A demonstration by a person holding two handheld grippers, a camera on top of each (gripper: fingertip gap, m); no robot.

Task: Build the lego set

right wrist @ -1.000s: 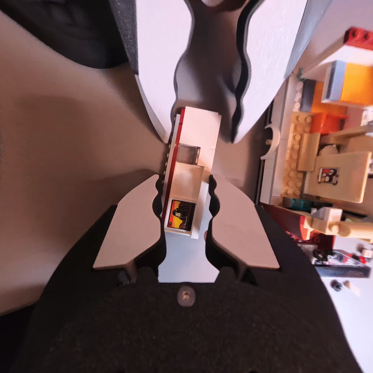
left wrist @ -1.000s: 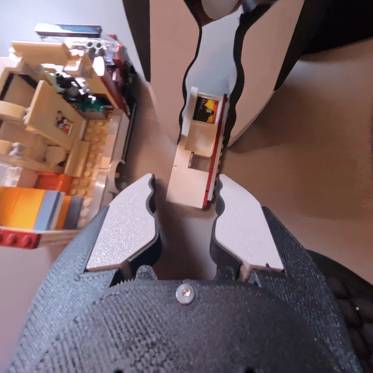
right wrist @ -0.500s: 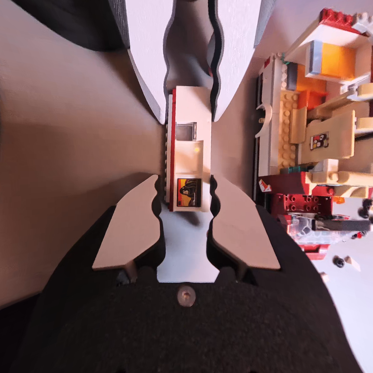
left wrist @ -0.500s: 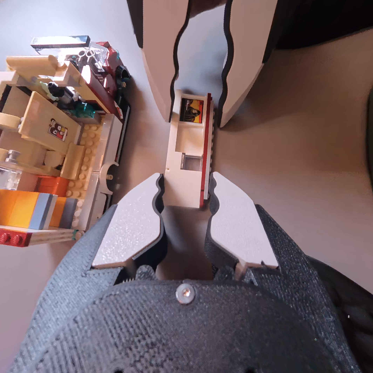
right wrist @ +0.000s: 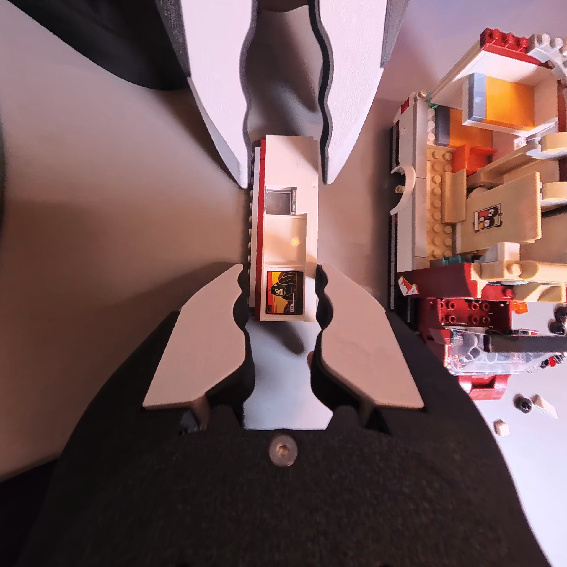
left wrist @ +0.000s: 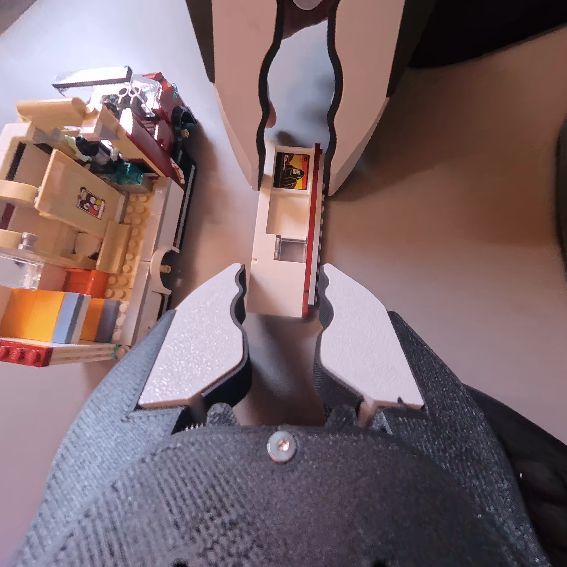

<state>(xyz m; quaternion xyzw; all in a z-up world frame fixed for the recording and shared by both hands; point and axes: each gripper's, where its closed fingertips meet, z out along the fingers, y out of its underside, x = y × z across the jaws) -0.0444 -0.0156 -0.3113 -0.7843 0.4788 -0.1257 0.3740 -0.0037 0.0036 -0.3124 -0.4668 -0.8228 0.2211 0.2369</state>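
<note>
I hold my two grippers nose to nose over the table [left wrist: 429, 245], each level along a long white wall panel [left wrist: 282, 233] with a dark red edge. My left gripper [left wrist: 282, 291] clamps its plain end, my right gripper [right wrist: 280, 294] its pictured end. The brick-built model [left wrist: 86, 214] stands just beside the panel.

Brick wall panel [left wrist: 285, 233] lying flat on the table [left wrist: 429, 245], left gripper [left wrist: 282, 288] at one end, right gripper [right wrist: 280, 291] at the opposite end, fingers flanking both sides, brick building model [left wrist: 86, 214] beside the panel, loose small pieces [right wrist: 527, 408] near the model.
</note>
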